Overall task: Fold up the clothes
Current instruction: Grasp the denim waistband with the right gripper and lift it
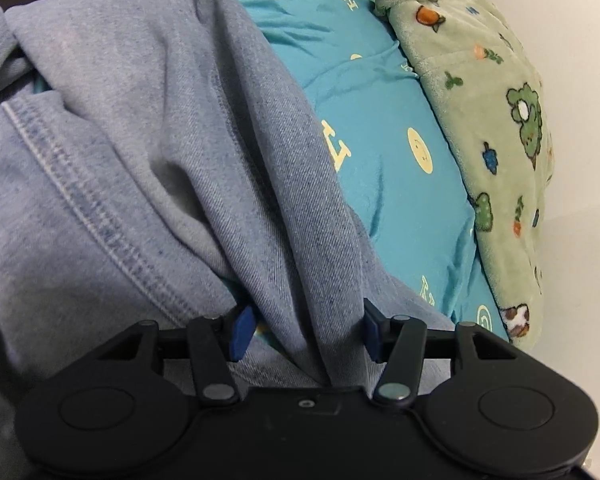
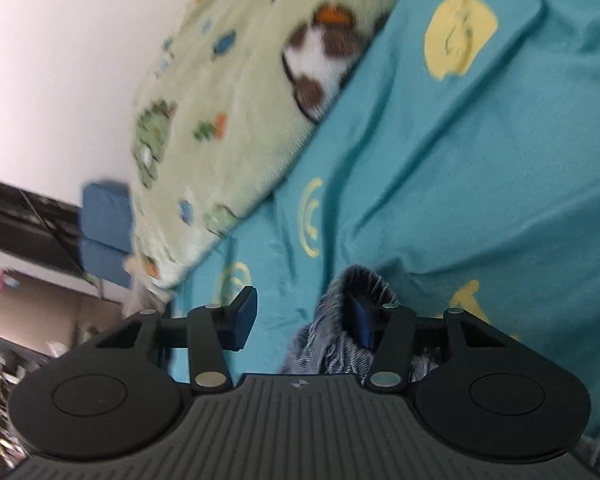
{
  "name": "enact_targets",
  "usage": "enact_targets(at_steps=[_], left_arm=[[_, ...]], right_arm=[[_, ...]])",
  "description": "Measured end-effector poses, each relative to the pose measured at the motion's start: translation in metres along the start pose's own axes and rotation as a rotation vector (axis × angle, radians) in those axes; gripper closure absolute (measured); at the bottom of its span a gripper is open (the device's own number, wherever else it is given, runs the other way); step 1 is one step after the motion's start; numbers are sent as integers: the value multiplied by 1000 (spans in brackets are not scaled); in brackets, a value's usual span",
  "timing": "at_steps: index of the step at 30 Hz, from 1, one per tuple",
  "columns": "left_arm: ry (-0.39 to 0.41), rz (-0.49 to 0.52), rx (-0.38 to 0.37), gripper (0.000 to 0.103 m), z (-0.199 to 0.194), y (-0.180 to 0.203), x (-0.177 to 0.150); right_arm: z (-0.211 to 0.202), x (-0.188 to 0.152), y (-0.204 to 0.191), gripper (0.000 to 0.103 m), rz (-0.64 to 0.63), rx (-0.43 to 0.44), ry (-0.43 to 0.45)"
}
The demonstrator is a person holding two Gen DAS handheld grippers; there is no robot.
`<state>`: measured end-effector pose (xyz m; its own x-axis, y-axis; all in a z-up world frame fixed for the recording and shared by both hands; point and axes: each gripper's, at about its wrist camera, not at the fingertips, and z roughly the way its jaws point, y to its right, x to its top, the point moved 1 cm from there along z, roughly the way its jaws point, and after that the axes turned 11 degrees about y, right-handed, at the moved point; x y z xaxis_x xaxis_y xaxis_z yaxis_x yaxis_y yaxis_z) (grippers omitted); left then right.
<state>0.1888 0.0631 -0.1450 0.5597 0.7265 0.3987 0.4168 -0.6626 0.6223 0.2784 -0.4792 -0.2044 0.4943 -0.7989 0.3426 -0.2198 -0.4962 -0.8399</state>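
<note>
A grey-blue denim garment (image 1: 140, 140) lies bunched over a teal garment with yellow smiley prints (image 1: 380, 120). My left gripper (image 1: 306, 330) is open, its blue pads either side of a denim fold that runs between them. In the right wrist view my right gripper (image 2: 300, 316) is open over the teal garment (image 2: 460, 180). A bunched bit of denim (image 2: 336, 336) is draped against its right finger (image 2: 362, 322); the left finger (image 2: 242, 316) is bare.
A light green fleece garment with animal prints (image 1: 492, 120) lies beside the teal one on a white surface (image 1: 580, 260); it also shows in the right wrist view (image 2: 228, 100). A blue block (image 2: 106, 228) and dark shelving (image 2: 20, 220) stand beyond.
</note>
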Motion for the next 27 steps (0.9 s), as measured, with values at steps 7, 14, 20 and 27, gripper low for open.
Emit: enact_targets(at_steps=[7, 14, 20, 27], left_arm=[[26, -19, -12, 53, -4, -2, 2], [98, -121, -99, 52, -36, -4, 6], [143, -64, -152, 48, -48, 10, 3], [111, -32, -75, 48, -30, 9, 2]], right_arm=[[-38, 13, -27, 93, -64, 11, 179], [-89, 32, -57, 94, -105, 51, 400], [-105, 47, -45, 95, -101, -20, 527], [-46, 36, 24, 84, -6, -178, 429]])
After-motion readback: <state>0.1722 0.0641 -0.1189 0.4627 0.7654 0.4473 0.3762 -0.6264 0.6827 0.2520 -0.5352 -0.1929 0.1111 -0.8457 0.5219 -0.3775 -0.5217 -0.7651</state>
